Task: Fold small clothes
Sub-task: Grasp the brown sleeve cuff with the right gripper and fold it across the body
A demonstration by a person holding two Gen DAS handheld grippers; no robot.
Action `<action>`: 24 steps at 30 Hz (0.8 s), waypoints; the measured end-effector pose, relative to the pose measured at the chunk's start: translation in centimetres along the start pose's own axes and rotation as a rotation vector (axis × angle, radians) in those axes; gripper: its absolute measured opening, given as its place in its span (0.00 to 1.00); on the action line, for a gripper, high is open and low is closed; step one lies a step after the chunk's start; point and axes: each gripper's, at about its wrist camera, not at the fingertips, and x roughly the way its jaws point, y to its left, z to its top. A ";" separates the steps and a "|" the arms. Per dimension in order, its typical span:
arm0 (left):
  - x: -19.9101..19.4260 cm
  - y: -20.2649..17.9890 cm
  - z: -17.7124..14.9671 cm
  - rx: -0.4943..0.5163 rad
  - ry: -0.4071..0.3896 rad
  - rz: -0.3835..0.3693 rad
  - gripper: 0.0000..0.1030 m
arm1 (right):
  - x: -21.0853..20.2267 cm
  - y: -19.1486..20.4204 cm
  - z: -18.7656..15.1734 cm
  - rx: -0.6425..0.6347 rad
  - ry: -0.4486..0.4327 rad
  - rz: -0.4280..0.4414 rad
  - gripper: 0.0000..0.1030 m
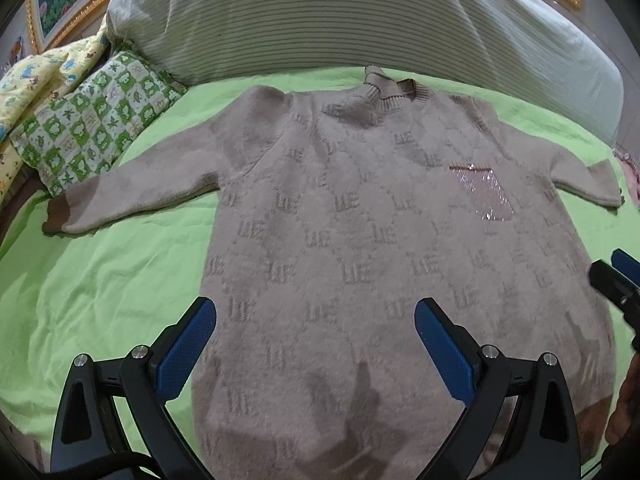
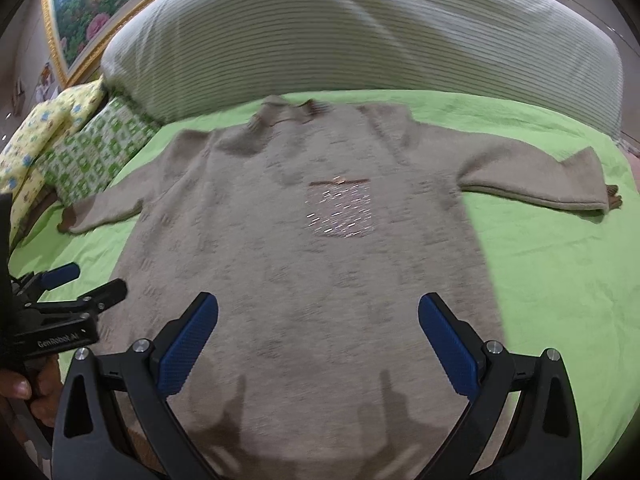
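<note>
A beige knit sweater [image 1: 360,240] lies spread flat, front up, across the centre of the frame on a green bedsheet [image 1: 100,300], both sleeves out to the sides and collar toward the striped pillow [image 1: 320,12] at top. The left gripper [image 1: 316,344] and right gripper [image 2: 318,344] hover over the hem at the bottom, jaws wide apart, holding nothing. No fold shows yet (the right view is motion-blurred); the whole folding job appears to remain.
</note>
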 end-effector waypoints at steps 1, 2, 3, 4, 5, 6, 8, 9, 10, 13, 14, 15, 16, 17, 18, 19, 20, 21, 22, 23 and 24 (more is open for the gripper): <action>0.3 0.1 0.3 -0.010 0.007 -0.009 0.97 | -0.1 -1.0 0.4 0.019 -0.006 -0.006 0.97; 0.6 0.1 0.8 -0.016 0.013 -0.010 0.97 | 0.0 -2.4 1.0 0.047 -0.007 -0.007 0.97; 0.9 0.2 1.3 -0.032 0.021 -0.020 0.97 | 0.0 -3.6 1.4 0.072 -0.010 -0.009 0.97; 1.2 0.3 1.8 -0.038 0.026 -0.016 0.97 | -0.1 -5.4 1.9 0.116 -0.017 -0.019 0.97; 1.7 0.3 2.4 -0.048 0.033 -0.018 0.97 | -0.1 -6.7 2.3 0.148 -0.026 -0.023 0.97; 2.0 0.2 3.0 -0.045 0.034 -0.008 0.97 | -0.1 -9.1 3.0 0.201 -0.036 -0.042 0.97; 2.8 0.0 4.1 -0.037 0.029 0.009 0.97 | -0.2 -12.4 3.9 0.272 -0.050 -0.085 0.97; 3.3 -0.3 4.8 -0.043 0.028 -0.003 0.97 | -0.3 -15.1 4.5 0.338 -0.064 -0.114 0.97; 3.8 -0.5 5.5 -0.043 0.029 -0.004 0.97 | -0.3 -17.1 4.9 0.392 -0.078 -0.130 0.97; 5.4 -1.3 7.7 -0.048 0.037 -0.021 0.97 | -0.2 -23.6 6.0 0.559 -0.125 -0.178 0.96; 5.9 -1.6 8.4 -0.048 0.036 -0.020 0.97 | -0.1 -25.5 6.2 0.612 -0.138 -0.190 0.94; 6.5 -2.0 9.2 -0.046 0.036 -0.019 0.97 | 0.0 -27.6 6.3 0.673 -0.149 -0.205 0.93; 7.2 -2.3 9.9 -0.046 0.038 -0.023 0.97 | 0.2 -29.7 6.4 0.743 -0.160 -0.211 0.91; 7.8 -2.5 10.5 -0.046 0.041 -0.020 0.97 | 0.4 -31.0 6.3 0.787 -0.168 -0.208 0.90; 8.4 -2.7 11.2 -0.048 0.041 -0.014 0.97 | 1.1 -32.8 6.3 0.855 -0.171 -0.196 0.88; 9.0 -2.8 11.7 -0.048 0.043 -0.013 0.97 | 1.8 -33.9 6.3 0.904 -0.164 -0.180 0.86; 9.8 -3.0 12.3 -0.050 0.049 -0.015 0.97 | 2.6 -35.2 6.3 0.941 -0.162 -0.146 0.84; 10.6 -3.2 12.7 -0.051 0.057 -0.008 0.97 | 3.3 -36.0 6.4 0.962 -0.154 -0.123 0.83; 11.3 -3.2 13.1 -0.056 0.063 -0.008 0.97 | 4.1 -36.6 6.5 0.987 -0.147 -0.104 0.77; 12.0 -3.3 13.4 -0.059 0.072 -0.013 0.97 | 5.1 -37.1 6.6 1.020 -0.142 -0.082 0.70; 12.8 -3.3 13.6 -0.064 0.083 -0.006 0.97 | 5.6 -37.3 6.9 1.040 -0.150 -0.066 0.62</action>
